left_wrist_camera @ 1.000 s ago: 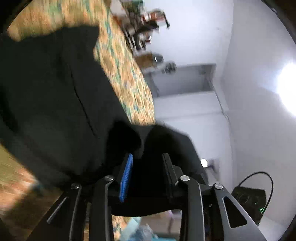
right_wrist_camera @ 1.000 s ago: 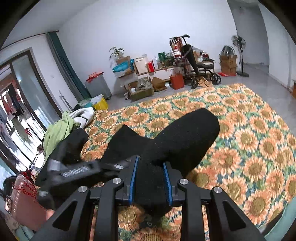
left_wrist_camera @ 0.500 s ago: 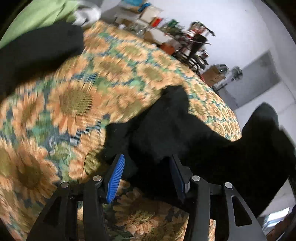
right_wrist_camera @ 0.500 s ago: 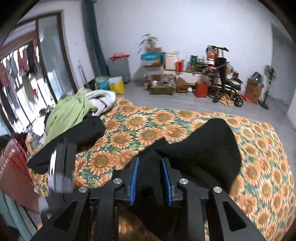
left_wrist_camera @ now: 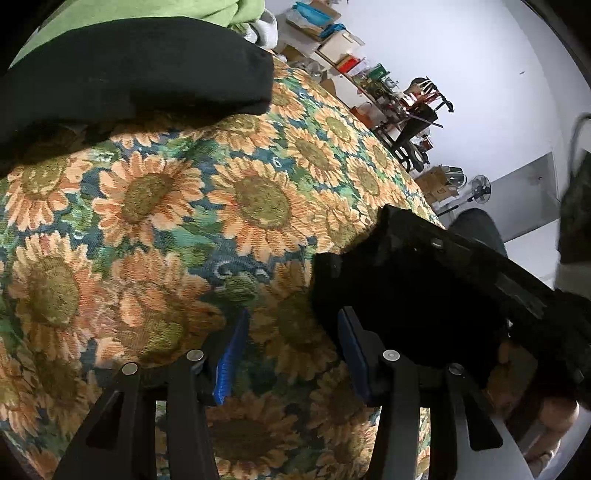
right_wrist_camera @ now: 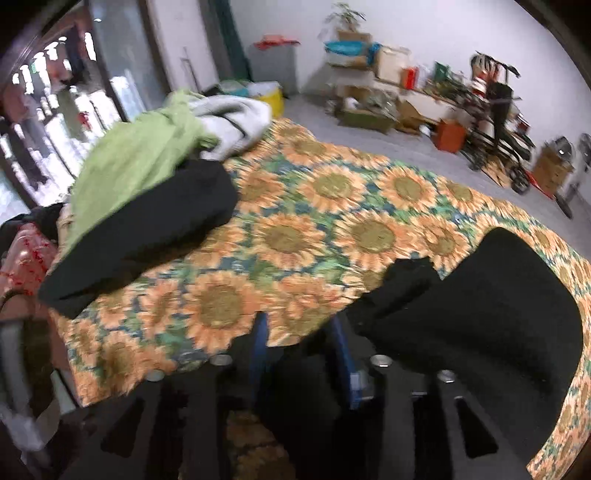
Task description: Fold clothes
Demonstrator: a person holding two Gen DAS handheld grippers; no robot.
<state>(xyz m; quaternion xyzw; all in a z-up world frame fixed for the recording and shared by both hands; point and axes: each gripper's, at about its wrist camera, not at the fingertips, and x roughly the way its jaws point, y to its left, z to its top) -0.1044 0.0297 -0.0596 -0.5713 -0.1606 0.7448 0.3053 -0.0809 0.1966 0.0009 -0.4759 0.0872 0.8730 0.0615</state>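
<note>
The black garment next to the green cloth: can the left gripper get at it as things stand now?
Probably yes. The left gripper is open with nothing between its fingers, and only bare sunflower cover lies between it and the black garment. Nothing blocks the way.

- sunflower-patterned cover spreads over the flat surface
- standing fan by the far wall
- potted plant atop stacked boxes
- orange box on the floor
- yellow bin beside a grey one

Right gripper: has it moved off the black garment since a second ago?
Yes. The right gripper was clamped on the black garment; its jaws have just been opening and stand empty over the sunflower cover, the garment lying to their right.
</note>
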